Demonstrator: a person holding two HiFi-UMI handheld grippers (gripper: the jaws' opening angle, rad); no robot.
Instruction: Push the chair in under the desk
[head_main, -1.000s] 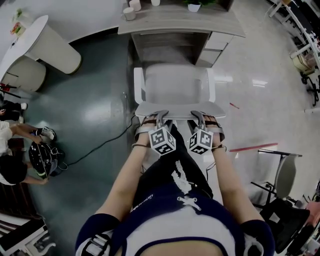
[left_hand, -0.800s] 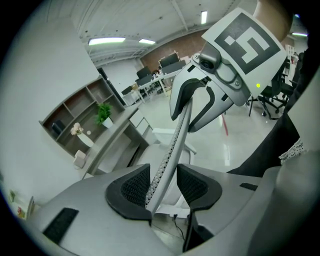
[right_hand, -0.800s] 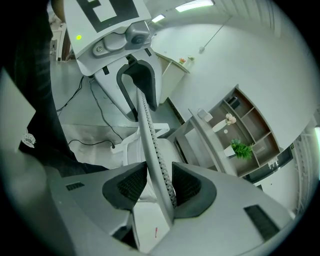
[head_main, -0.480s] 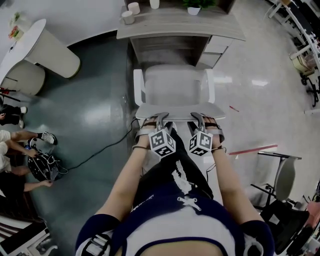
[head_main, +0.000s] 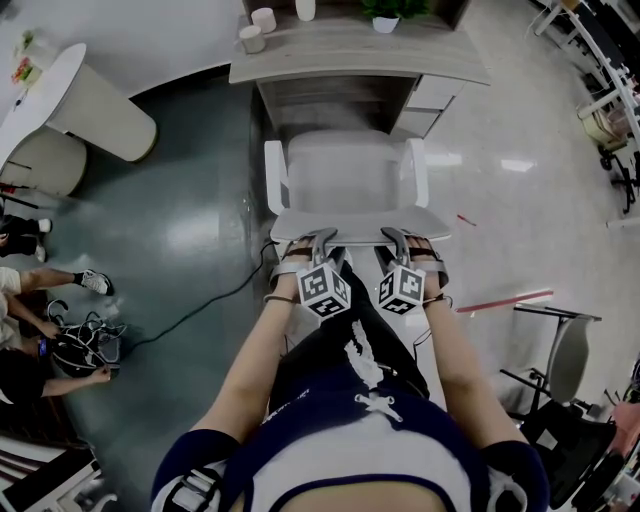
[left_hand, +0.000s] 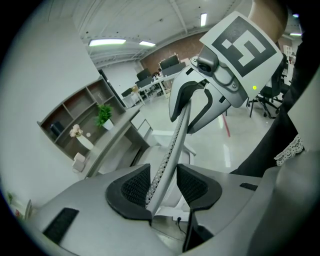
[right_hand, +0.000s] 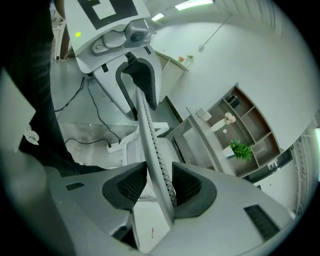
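Note:
A white office chair (head_main: 345, 165) faces the grey desk (head_main: 350, 55), its seat front at the desk's opening. Both grippers grip the top edge of the chair's backrest (head_main: 360, 221) from behind. My left gripper (head_main: 320, 238) is shut on the backrest's left part, and my right gripper (head_main: 392, 236) on its right part. In the left gripper view the perforated backrest edge (left_hand: 170, 150) runs between the dark pads of the left gripper (left_hand: 164, 187). The right gripper view shows the same edge (right_hand: 150, 135) between the pads of the right gripper (right_hand: 159, 187).
A round white table (head_main: 90, 95) stands at the far left. People crouch over a bag (head_main: 70, 345) at the left edge. A black cable (head_main: 200, 300) crosses the floor toward the chair. Cups (head_main: 262, 20) and a plant (head_main: 385, 12) sit on the desk. Another chair (head_main: 560, 350) stands at the right.
The chair and both grippers have moved a little toward the desk, still gripping the backrest. The people at the left have shifted.

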